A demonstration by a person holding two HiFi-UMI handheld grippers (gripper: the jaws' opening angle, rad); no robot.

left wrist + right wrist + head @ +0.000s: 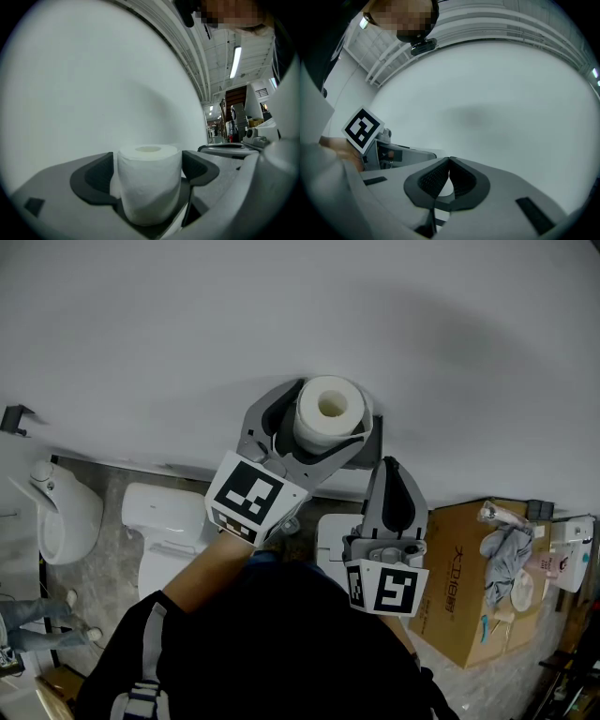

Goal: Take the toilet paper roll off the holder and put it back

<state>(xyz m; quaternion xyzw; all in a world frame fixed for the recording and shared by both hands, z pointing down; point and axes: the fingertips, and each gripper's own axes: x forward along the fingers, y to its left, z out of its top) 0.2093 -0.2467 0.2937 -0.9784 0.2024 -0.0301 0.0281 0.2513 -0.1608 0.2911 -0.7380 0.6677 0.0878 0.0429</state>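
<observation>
A white toilet paper roll [330, 407] stands upright against the white wall, its core hole facing up. My left gripper [324, 420] reaches level to the wall with the roll [149, 187] between its two dark pads [93, 180]. The jaws stand wide, and the pads sit beside the roll without pressing on it. A dark piece of the holder [374, 434] shows at the roll's right; the rest is hidden. My right gripper [390, 467] hangs just right of and below the roll, its jaws [449, 161] closed tip to tip on nothing.
Below on the floor are a white toilet [164, 521], a white wall-hung bowl [66, 517] at the left, and a cardboard box [464, 596] at the right with a cloth and small items on top. The wall [281, 324] fills the upper view.
</observation>
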